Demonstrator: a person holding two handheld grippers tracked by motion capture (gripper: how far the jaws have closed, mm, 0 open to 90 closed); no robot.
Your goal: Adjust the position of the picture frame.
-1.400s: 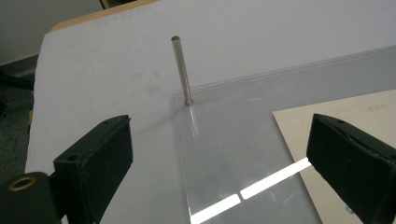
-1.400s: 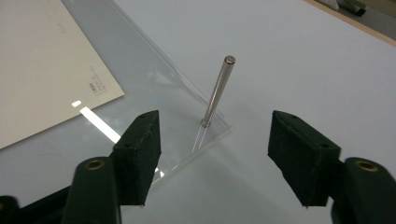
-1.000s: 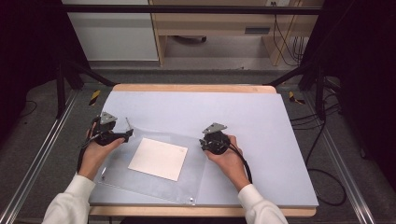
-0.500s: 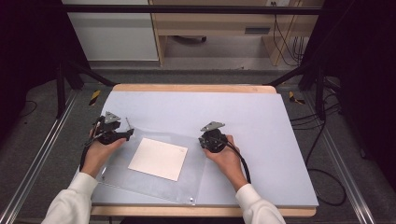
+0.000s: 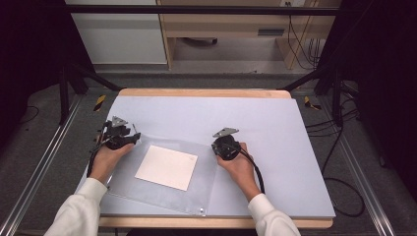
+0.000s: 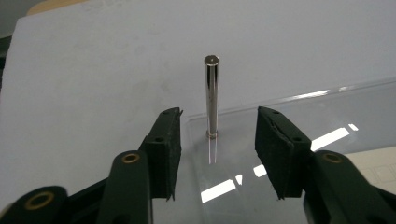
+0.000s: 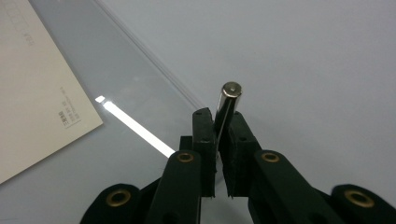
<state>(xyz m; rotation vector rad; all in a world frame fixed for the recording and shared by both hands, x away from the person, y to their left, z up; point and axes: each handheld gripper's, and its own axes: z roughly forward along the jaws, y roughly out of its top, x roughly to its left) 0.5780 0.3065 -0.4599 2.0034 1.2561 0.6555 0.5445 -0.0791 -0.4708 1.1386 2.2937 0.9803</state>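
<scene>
The right gripper point(image 7: 219, 135) has just clamped its jaws on an upright metal pin point(image 7: 228, 103) at the clear sheet point(image 7: 140, 154)'s corner. Another upright pin point(image 6: 211, 95) stands untouched between the half-open, closing left gripper point(image 6: 217, 140).

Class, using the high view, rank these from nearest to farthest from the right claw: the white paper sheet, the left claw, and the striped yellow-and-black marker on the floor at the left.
Measured from the right claw:
1. White paper sheet, just to its left, under the clear panel.
2. Left claw, farther left, at the panel's far-left corner.
3. Striped marker, farthest, off the table's far-left corner.
</scene>
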